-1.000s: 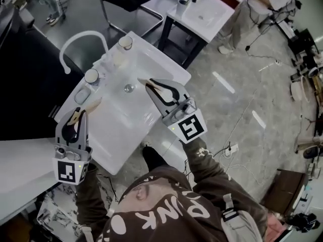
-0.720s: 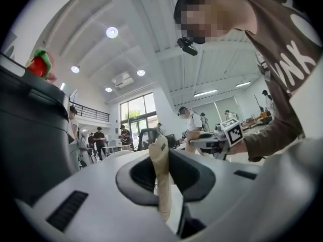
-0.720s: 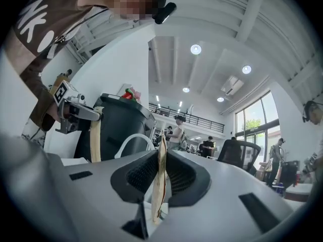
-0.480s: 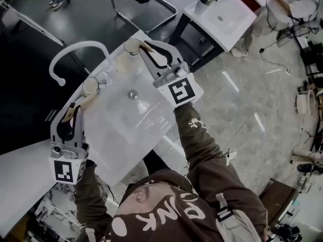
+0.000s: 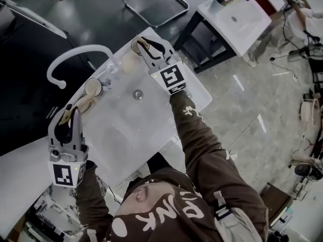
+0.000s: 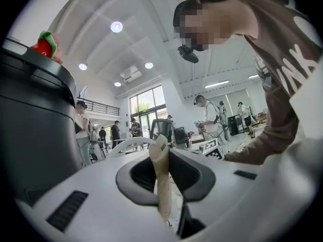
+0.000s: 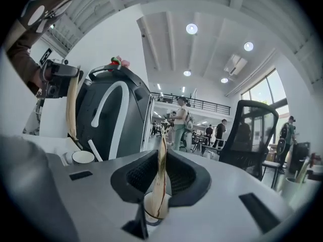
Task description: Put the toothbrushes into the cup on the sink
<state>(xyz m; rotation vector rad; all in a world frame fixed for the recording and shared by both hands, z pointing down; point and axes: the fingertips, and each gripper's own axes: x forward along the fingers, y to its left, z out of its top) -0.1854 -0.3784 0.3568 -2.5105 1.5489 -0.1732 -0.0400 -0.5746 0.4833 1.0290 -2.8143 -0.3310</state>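
- At the left edge of the sink (image 5: 126, 130), the left gripper (image 5: 72, 114) is clenched on the left brush (image 5: 83, 103). Its own view shows the pale stick pinched between closed jaws.
- The left brush slants toward the left cup (image 5: 93, 86). Its free end is just beside the rim and, as far as I can tell, not inside.
- The faucet (image 5: 75, 51) arches behind that cup, and the drain (image 5: 137, 94) sits mid-basin.
- At the back right corner, the right gripper (image 5: 145, 47) grips the right brush (image 7: 161, 170) with its jaws tight on the stick, right over the right cup (image 5: 135, 45).
- In the right gripper view, the brush's lower end appears to reach into that cup's mouth, directly below the jaws.
- The step in hand looks like delivery. The right brush is at the point of release, and the left brush is on its approach.
- The right gripper's next move is to lower a little and then let go, so the brush drops in without tipping the cup.
- The left gripper needs to stand its brush more upright and centre the end over the rim before opening.
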